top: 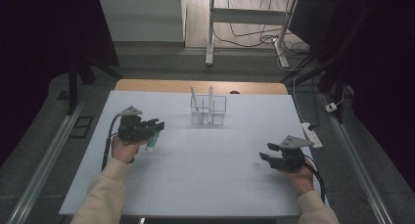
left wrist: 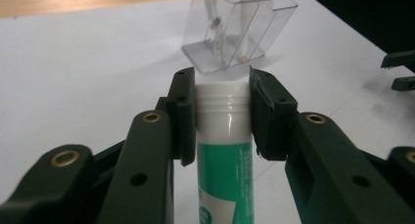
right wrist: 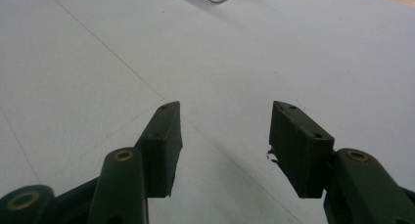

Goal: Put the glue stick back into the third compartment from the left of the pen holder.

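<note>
My left gripper [top: 157, 125] is shut on a green and white tube [top: 153, 141], its pads clamped on the white cap [left wrist: 223, 111] while the green body [left wrist: 225, 185] hangs below. It hovers at the left of the white table top. A clear plastic holder [top: 209, 109] with compartments stands at the table's far middle, with white sticks upright in it; in the left gripper view the holder [left wrist: 240, 28] lies just beyond the cap. My right gripper [top: 266, 152] rests open near the table's right side, with nothing between its jaws [right wrist: 222, 131].
The white table top [top: 205, 170] ends in a wooden strip [top: 200, 85] at the far edge. A white power strip [top: 312, 133] lies off the right edge. Desk legs and cables stand on the floor beyond. The right gripper's fingertips [left wrist: 399, 70] show at the far right.
</note>
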Available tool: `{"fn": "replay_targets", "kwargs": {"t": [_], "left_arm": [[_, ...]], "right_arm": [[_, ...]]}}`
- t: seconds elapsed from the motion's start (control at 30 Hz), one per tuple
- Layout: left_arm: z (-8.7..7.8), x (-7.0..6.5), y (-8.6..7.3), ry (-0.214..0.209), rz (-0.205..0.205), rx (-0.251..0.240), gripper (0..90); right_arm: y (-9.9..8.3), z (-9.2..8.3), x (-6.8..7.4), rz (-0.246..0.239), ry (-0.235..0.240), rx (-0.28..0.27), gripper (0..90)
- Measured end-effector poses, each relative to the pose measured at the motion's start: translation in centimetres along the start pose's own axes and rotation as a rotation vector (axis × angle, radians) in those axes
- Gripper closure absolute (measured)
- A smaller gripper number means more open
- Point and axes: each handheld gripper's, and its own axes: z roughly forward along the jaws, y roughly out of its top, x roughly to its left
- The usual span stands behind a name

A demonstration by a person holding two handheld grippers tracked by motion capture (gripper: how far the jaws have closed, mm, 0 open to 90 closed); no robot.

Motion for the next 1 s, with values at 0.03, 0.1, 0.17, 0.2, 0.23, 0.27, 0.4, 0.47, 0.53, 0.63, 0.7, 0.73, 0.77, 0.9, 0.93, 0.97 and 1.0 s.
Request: {"fn": "replay_targets", "kwargs": {"t": [0.03,0.1,0.17,0.2,0.23,0.27,0.4,0.47,0.53,0.63,0.7,0.73,0.77,0.9,0.93,0.97,1.0], "left_arm": [[0.1,-0.2,0.2,-0.005,0.005,-0.006,65.1],[0.4,-0.5,0.6,-0.012,0.015,-0.014,65.1],[0.8,-0.9,1.0,-0.018,0.03,-0.016,65.1],[0.9,-1.1,1.2,-0.02,0.037,-0.019,65.1],[1.1,-1.3,1.4,-0.023,0.043,-0.025,65.1],[1.2,-1.5,1.6,-0.028,0.046,-0.029,65.1],[1.8,-2.0,2.4,-0.039,0.059,-0.04,65.1],[2.0,-2.1,2.7,-0.042,0.062,-0.048,65.1],[2.3,-2.2,2.9,-0.041,0.063,-0.052,65.1],[2.7,-2.3,3.3,-0.037,0.064,-0.057,65.1],[2.9,-2.3,3.6,-0.035,0.066,-0.062,65.0],[3.0,-2.4,3.7,-0.034,0.068,-0.065,65.1],[3.2,-2.4,3.8,-0.038,0.066,-0.07,65.1],[3.7,-2.6,4.5,-0.046,0.07,-0.076,65.0],[3.8,-2.7,4.7,-0.052,0.068,-0.078,65.0],[3.9,-2.7,4.8,-0.055,0.071,-0.08,65.0],[4.1,-2.8,5.0,-0.058,0.073,-0.082,65.0]], "right_arm": [[0.0,-0.1,0.0,-0.001,-0.001,0.002,45.5],[-0.1,-0.2,0.0,0.003,0.0,-0.002,45.4],[-0.2,-0.3,0.0,0.003,-0.002,0.003,45.3],[-0.2,-0.3,-0.1,0.005,0.0,0.002,45.2],[-0.2,-0.3,-0.1,0.007,-0.001,-0.001,45.1],[-0.2,-0.3,-0.1,0.007,-0.003,0.0,45.1],[-0.2,-0.3,-0.1,0.007,-0.004,0.0,45.0],[-0.2,-0.3,-0.2,0.008,-0.004,0.0,45.0],[-0.3,-0.3,-0.2,0.008,-0.005,0.001,45.0],[-0.3,-0.3,-0.2,0.009,-0.006,0.002,45.0],[-0.3,-0.3,-0.2,0.008,-0.007,0.002,45.0],[-0.3,-0.3,-0.2,0.007,-0.007,0.003,45.0],[-0.3,-0.3,-0.2,0.007,-0.005,0.003,45.0],[-0.3,-0.2,-0.2,0.009,-0.005,0.007,44.9],[-0.3,-0.2,-0.2,0.01,-0.005,0.008,44.9],[-0.3,-0.2,-0.2,0.009,-0.006,0.008,44.9],[-0.3,-0.2,-0.2,0.009,-0.007,0.008,44.9]]}}
